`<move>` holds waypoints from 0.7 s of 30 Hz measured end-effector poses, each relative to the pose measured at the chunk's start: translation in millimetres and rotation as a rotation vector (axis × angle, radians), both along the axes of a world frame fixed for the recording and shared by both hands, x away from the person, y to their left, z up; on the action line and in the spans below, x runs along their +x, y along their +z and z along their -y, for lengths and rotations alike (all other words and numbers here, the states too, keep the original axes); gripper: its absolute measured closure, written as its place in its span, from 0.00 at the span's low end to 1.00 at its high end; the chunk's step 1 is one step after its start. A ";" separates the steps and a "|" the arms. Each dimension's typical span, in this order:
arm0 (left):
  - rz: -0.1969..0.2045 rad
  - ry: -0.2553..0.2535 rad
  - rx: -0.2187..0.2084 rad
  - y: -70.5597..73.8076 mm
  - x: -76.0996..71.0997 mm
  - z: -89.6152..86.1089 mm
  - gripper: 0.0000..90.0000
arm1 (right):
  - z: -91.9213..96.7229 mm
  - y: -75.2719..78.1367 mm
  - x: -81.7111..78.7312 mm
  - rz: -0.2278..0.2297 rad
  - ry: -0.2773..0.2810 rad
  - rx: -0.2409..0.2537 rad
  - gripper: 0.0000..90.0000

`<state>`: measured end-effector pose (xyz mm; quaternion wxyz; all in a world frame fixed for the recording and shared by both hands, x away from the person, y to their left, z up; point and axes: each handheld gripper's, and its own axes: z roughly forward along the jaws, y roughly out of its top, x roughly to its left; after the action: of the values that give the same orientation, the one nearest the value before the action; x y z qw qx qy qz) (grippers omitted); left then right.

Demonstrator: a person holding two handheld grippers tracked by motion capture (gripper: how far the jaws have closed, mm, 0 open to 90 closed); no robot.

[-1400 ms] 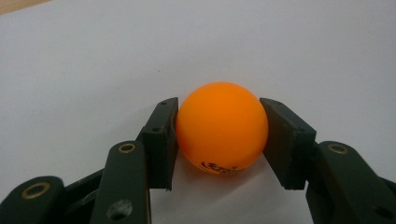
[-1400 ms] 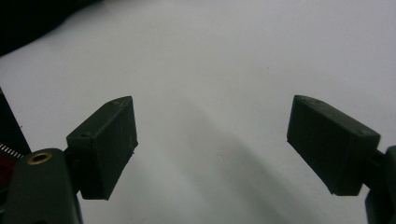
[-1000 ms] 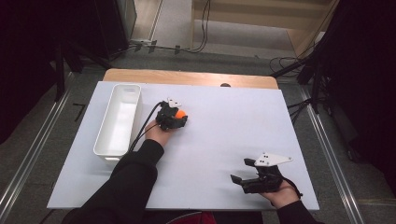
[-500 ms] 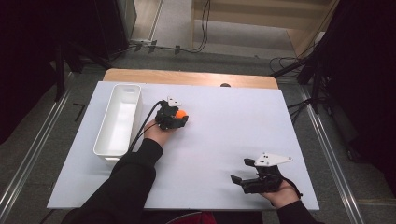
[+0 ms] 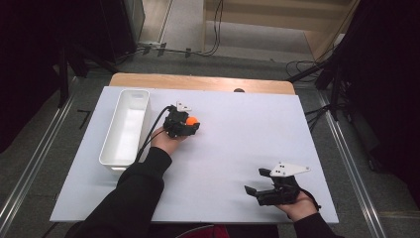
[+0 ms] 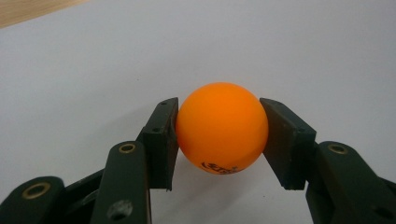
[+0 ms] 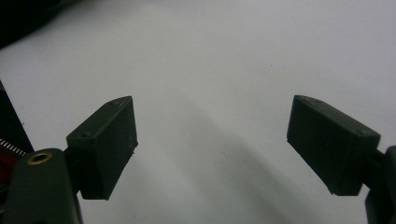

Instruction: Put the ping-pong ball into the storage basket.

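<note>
Two grippers over a white table top (image 5: pixel 233 148). Nearest the person, at the front right edge, the right gripper (image 5: pixel 253 190) rests in a hand low over the bare surface, its jaws spread wide with nothing between them; the right gripper view shows both black pads (image 7: pixel 105 144) well apart above plain white. Farther in, left of centre, the left gripper (image 5: pixel 194 125) is clamped on an orange ball (image 5: pixel 191 120). In the left gripper view both pads press the ball's (image 6: pixel 222 127) sides, dark print on its underside, white surface right beneath it. Just left of that hand lies a long white tray (image 5: pixel 115 148), lengthwise away from the person. Beyond, a wooden strip (image 5: pixel 198 83) along the table's far edge.
</note>
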<state>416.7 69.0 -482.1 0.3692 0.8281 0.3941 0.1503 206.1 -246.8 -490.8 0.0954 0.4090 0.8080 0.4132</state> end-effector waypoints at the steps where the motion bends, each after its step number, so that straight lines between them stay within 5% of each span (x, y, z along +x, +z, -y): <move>1: -0.002 0.000 0.005 1.0 -0.4 -0.3 0.56 | 0.0 0.0 0.0 0.000 0.001 0.000 0.16; 21: -0.003 -0.037 -0.036 25.9 -14.3 -2.9 0.56 | 0.2 0.0 0.5 -0.003 0.000 -0.001 0.16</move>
<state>402.3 71.9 -456.1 0.3862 0.8286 0.3821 0.1352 206.6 -247.1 -490.8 0.0945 0.4097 0.8083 0.4122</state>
